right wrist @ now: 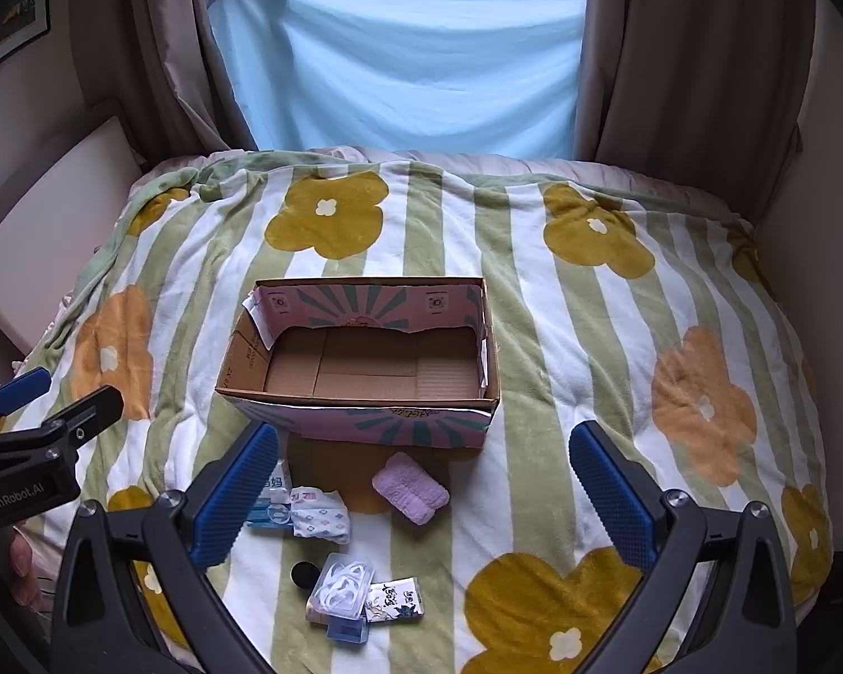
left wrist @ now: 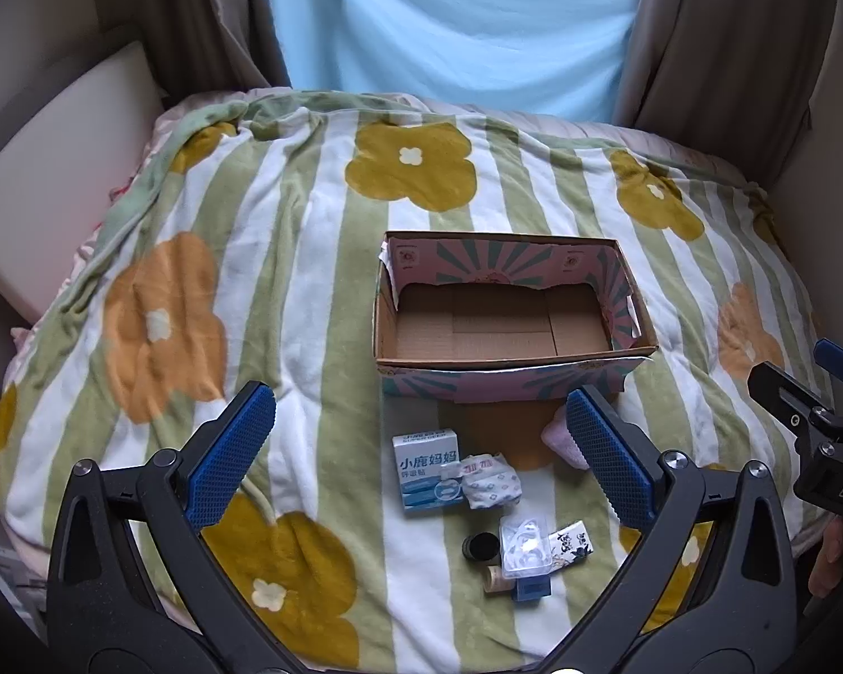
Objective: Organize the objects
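Observation:
An open, empty cardboard box [left wrist: 511, 359] [right wrist: 365, 410] with pink patterned sides stands on the flowered blanket. In front of it lie a blue-white carton [left wrist: 427, 469] [right wrist: 272, 511], a patterned pouch [left wrist: 489, 486] [right wrist: 320, 519], a pink folded cloth [left wrist: 562, 441] [right wrist: 410, 486], a black cap [left wrist: 480, 547] [right wrist: 303, 573], a clear plastic case [left wrist: 525, 553] [right wrist: 343, 587], a printed packet [left wrist: 573, 545] [right wrist: 396, 598] and a small blue box [left wrist: 531, 590] [right wrist: 345, 629]. My left gripper [left wrist: 421, 455] and right gripper [right wrist: 421, 488] hover open and empty above them.
The striped flower blanket [left wrist: 264, 281] [right wrist: 562, 337] covers a bed. A white cushion [left wrist: 56, 174] is at the left, curtains and a blue sheet [right wrist: 399, 56] behind. The other gripper shows at each view's edge, in the left wrist view [left wrist: 815, 410] and the right wrist view [right wrist: 39, 438].

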